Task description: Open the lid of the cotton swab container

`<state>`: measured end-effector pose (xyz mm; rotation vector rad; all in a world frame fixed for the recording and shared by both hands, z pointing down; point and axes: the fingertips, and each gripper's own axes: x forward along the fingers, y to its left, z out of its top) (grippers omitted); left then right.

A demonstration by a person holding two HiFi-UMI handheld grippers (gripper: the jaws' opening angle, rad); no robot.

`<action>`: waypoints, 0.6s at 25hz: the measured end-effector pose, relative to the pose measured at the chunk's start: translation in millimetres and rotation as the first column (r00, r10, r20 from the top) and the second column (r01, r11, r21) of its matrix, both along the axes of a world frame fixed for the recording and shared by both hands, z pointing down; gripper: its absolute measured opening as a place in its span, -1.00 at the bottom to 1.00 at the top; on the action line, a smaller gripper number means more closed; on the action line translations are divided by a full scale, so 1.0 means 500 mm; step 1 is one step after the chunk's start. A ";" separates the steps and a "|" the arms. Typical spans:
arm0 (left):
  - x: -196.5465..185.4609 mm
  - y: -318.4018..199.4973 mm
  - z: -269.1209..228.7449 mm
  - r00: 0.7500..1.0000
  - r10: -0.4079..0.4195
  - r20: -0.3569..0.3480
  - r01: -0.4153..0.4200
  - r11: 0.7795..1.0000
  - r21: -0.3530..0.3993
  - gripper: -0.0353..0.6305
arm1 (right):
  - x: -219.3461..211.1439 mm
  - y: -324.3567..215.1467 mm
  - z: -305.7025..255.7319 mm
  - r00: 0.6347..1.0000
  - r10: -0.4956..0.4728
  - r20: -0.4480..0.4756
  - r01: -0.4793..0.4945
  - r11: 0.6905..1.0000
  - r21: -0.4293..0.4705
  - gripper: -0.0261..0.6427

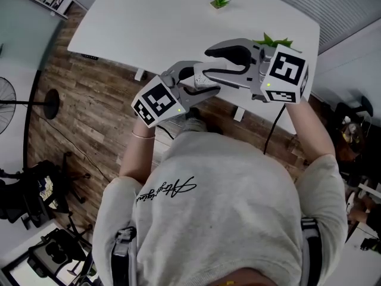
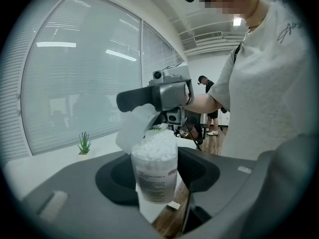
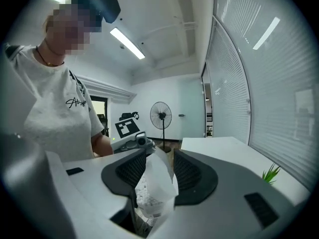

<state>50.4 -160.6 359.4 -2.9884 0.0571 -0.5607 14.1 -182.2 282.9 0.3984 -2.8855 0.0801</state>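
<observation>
Cotton swab container (image 2: pixel 155 171) near white table (image 1: pixel 178 16), over wood floor (image 1: pixel 89 112).

Cotton swab container (image 2: pixel 155 171) between jaws of your left gripper (image 2: pixel 158 179). Lid (image 3: pixel 159 179) tilted up above it, between jaws of your right gripper (image 3: pixel 159 169). Table (image 2: pixel 45 169) behind.

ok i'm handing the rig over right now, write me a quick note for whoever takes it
Left gripper: shut on the cotton swab container, held upright.
Right gripper: shut on the lid, which is tilted up off the mouth.
Done: the lid is lifted and the cotton swabs are exposed.
Left: probably swing the lid fully back and let go. I cannot tell whether it is still hinged to the container.
</observation>
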 end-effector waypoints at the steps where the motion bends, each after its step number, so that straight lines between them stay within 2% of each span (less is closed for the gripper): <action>1: 0.001 0.003 0.000 1.000 0.001 -0.003 -0.001 1.000 0.000 -0.24 | 0.001 -0.003 -0.006 1.000 0.011 0.011 -0.011 1.000 0.008 -0.40; 4: 0.005 0.010 -0.004 1.000 0.005 -0.017 -0.005 1.000 -0.003 -0.24 | 0.004 -0.008 -0.021 0.998 0.046 0.032 -0.047 0.998 0.034 -0.65; 7: 0.007 0.016 -0.005 1.000 0.012 -0.017 -0.012 1.000 0.002 -0.24 | 0.008 -0.015 -0.025 0.997 0.075 0.030 -0.076 0.996 0.056 -0.71; 15: 0.007 0.022 -0.010 0.999 0.015 -0.039 -0.015 1.000 -0.010 -0.24 | 0.015 -0.032 -0.024 0.993 0.107 0.056 -0.110 0.993 0.040 -0.75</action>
